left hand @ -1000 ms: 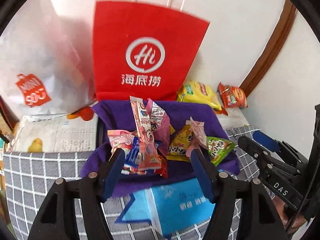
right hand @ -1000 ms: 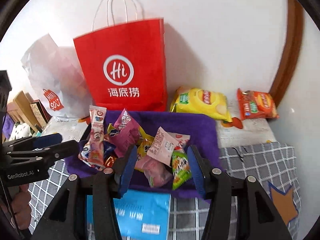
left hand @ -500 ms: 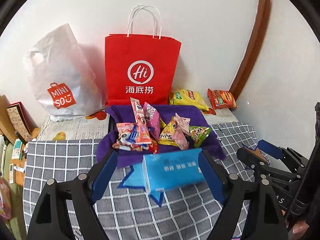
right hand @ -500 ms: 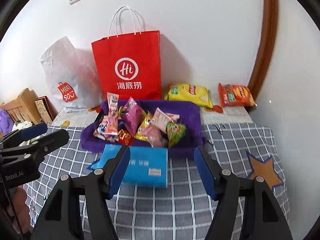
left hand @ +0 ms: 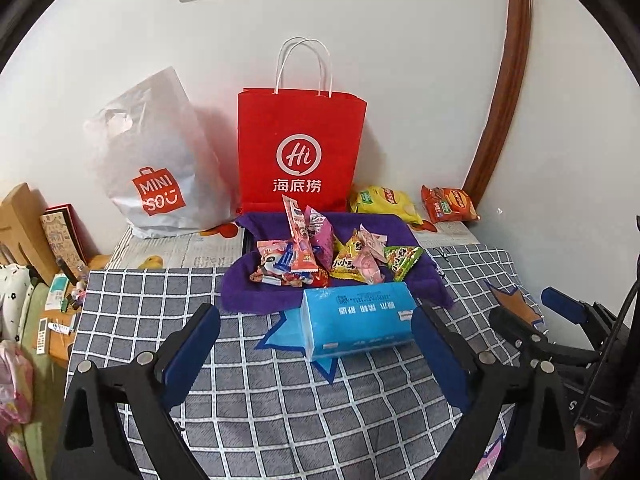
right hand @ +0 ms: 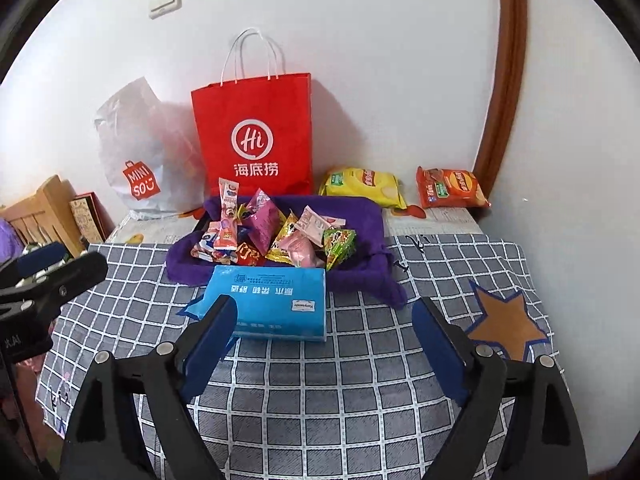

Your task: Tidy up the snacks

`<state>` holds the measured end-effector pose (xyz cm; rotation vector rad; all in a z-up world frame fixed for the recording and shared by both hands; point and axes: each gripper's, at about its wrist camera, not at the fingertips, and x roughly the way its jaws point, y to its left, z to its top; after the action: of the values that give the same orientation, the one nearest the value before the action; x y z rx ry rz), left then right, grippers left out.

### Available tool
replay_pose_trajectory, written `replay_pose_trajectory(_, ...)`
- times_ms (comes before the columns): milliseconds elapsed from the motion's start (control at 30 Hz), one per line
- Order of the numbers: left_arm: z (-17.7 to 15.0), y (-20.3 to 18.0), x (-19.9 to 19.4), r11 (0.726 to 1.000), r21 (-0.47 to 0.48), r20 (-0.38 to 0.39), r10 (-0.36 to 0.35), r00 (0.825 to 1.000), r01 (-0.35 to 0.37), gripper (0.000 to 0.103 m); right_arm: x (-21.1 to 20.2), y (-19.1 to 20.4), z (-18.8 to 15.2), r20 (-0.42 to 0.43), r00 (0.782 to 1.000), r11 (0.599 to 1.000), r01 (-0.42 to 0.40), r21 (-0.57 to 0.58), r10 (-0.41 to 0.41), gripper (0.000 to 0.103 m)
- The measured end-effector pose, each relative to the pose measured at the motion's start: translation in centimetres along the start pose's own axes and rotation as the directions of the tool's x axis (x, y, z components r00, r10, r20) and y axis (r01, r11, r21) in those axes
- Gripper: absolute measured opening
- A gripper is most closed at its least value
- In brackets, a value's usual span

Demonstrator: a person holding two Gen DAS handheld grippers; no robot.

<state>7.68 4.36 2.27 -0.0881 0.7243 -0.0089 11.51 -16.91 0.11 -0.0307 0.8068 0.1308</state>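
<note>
A purple cloth tray point(left hand: 260, 300) point(right hand: 360, 208) holds several small snack packets point(left hand: 316, 256) point(right hand: 276, 236) on the checked table. A yellow chip bag point(left hand: 384, 200) point(right hand: 362, 184) and an orange chip bag point(left hand: 450, 202) point(right hand: 450, 188) lie behind it by the wall. My left gripper point(left hand: 316, 340) is open and empty, held back above the table in front of a blue tissue pack point(left hand: 358, 320) point(right hand: 272, 300). My right gripper point(right hand: 324, 332) is open and empty, also held back over the table.
A red paper bag point(left hand: 298, 140) point(right hand: 256, 136) and a white Miniso plastic bag point(left hand: 156, 160) point(right hand: 136, 160) stand against the wall behind the tray. Clutter and a wooden piece point(left hand: 20, 220) sit off the table's left edge. A star patch point(right hand: 506, 324) marks the cloth at right.
Both grippers have pulled back and up from the tray, so more of the table and wall shows. Both stay open and empty. The snacks have not moved.
</note>
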Motion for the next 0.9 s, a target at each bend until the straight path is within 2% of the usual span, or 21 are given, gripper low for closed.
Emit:
replay_pose_trajectory(467,-0.8,-0.5,-1.4,1.0,0.004,0.009,-0.002,1.0,0.002,0.097,-2.4,-0.2,-1.0,0.028,1.0,1.0,0.004,0.015,-0.004,0.093)
replay_pose_trajectory(900,-1.0,-0.6,-1.4,1.0,0.0,-0.002,-0.007,1.0,0.007,0.097,-3.0,-0.5,-1.2,0.036,0.999,1.0,0.006,0.027,-0.007,0.093)
